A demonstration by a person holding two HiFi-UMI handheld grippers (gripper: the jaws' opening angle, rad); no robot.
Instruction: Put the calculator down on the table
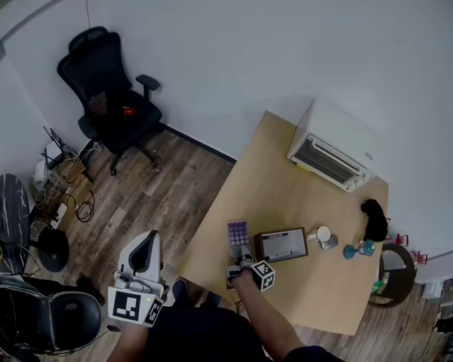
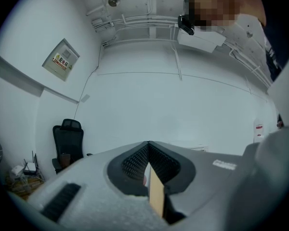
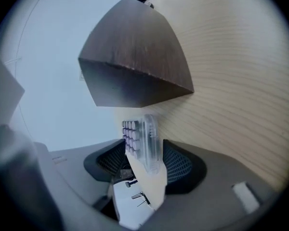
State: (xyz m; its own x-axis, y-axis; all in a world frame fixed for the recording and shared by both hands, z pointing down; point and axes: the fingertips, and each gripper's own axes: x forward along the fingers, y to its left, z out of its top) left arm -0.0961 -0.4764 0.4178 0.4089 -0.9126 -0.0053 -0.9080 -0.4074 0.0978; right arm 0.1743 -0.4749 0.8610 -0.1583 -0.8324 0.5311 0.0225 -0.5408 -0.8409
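1. Two hand-held grippers are noted; every place below is given from the brown box [image 1: 281,244] on the wooden table [image 1: 287,194].
2. Calculator [image 1: 238,237]: seen in the head view lying keys-up on the table top, just left of the box. Whether it touches the box cannot be told.
3. Right gripper [image 1: 241,264]: held at the calculator's near end, close to the box's near left corner. Its marker cube [image 1: 263,274] is seen just in front of the box.
4. In the right gripper view, the jaws of the right gripper [image 3: 144,153] are spread. The calculator [image 3: 142,138] is seen between them with a gap on the side toward the table [image 3: 241,81], so it is not clamped. The box [image 3: 135,61] is seen just beyond the calculator.
5. Left gripper [image 1: 149,240]: held well to the left of the box, off the table and over the wood floor [image 1: 174,179].
6. In the left gripper view, the jaw tips of the left gripper [image 2: 148,146] are seen meeting, with nothing held between them.
7. White mug [image 1: 325,236]: set just right of the box.
8. Toaster oven [image 1: 334,148]: set beyond the box, toward the wall.
9. Black office chair [image 1: 109,96]: noted far to the left of the box, by the wall.
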